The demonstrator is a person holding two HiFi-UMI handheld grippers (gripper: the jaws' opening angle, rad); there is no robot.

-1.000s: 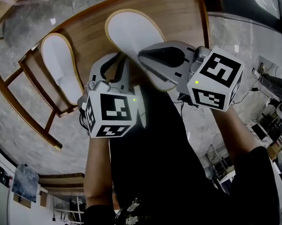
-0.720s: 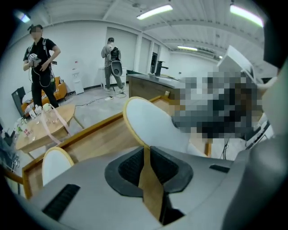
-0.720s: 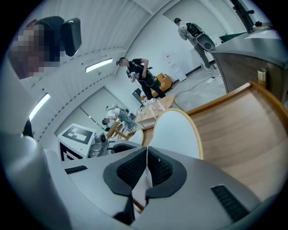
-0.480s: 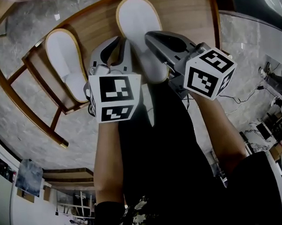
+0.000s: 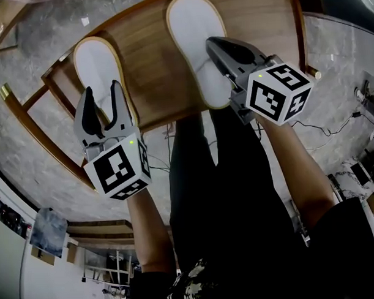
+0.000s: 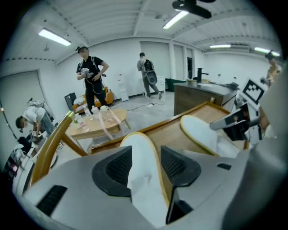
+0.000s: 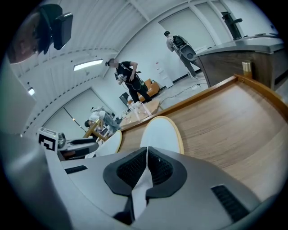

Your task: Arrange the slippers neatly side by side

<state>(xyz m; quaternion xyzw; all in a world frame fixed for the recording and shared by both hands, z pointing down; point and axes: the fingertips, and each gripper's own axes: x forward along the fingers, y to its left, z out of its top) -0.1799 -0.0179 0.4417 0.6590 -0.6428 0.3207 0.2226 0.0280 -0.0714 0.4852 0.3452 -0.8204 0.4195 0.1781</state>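
Table (image 5: pixel 153 61): a bare wood strip runs between the left slipper (image 5: pixel 97 66) and the right slipper (image 5: pixel 192 35), open from near edge to far edge. Right of the right slipper, a wide free board reaches the raised rim (image 5: pixel 298 38), which bars a low sideways exit. The right gripper (image 5: pixel 213 45), clamped on that slipper's upper, fills its near right flank. The left slipper lies close to the table's left edge. A wooden chair frame (image 5: pixel 33 130) stands just beyond, crowding approach from that side.
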